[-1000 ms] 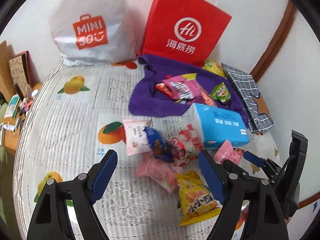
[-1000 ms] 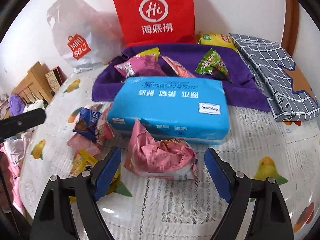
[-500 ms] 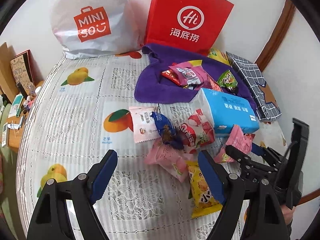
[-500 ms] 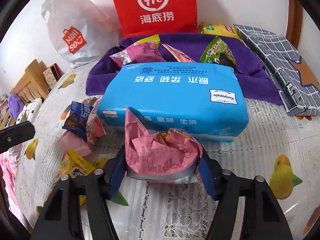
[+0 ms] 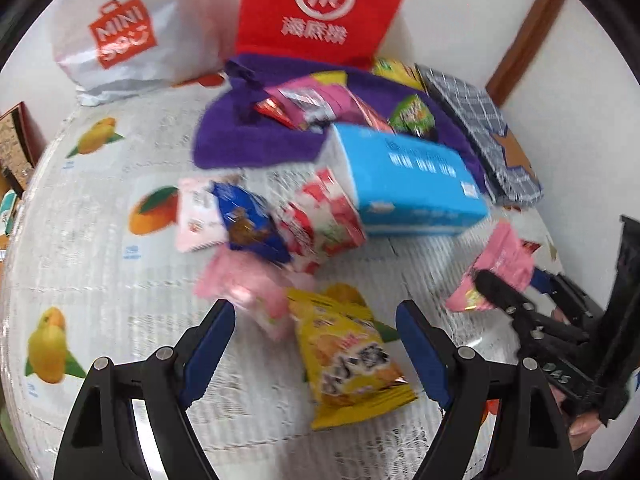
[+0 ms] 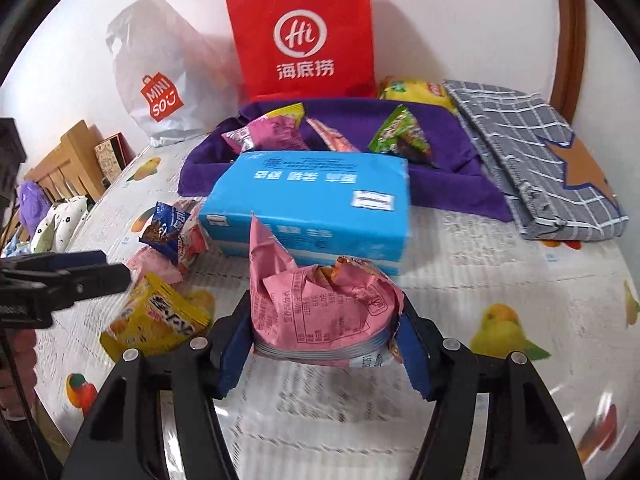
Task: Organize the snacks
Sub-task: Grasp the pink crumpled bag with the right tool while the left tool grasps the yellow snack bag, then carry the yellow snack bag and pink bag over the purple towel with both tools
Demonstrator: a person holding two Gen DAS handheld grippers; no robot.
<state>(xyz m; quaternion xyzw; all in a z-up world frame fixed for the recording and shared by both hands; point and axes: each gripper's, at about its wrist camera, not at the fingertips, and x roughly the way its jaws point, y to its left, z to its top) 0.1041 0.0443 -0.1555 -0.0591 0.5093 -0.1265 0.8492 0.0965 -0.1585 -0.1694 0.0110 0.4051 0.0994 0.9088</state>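
My right gripper (image 6: 322,332) is shut on a crumpled pink snack packet (image 6: 316,300), held just in front of the blue tissue pack (image 6: 312,196). The left wrist view shows that same pink packet (image 5: 500,260) between the right gripper's fingers at the right. My left gripper (image 5: 314,316) stands open above a yellow snack packet (image 5: 348,356), not touching it. Beyond it lies a loose pile: a pale pink packet (image 5: 240,284), a dark blue one (image 5: 248,216) and a red-and-white one (image 5: 324,224). Several more snacks lie on a purple cloth (image 6: 452,176) behind the tissue pack.
A red paper bag (image 6: 300,32) and a white plastic bag (image 6: 160,80) stand against the back wall. A grey checked pouch (image 6: 532,168) lies at the right. The fruit-print tablecloth (image 5: 80,208) covers the table; wooden furniture (image 6: 68,160) is off its left edge.
My right gripper closed on the pink packet and drew it back from the tissue pack. My left gripper moved in lower over the loose pile, and its view is blurred by motion.
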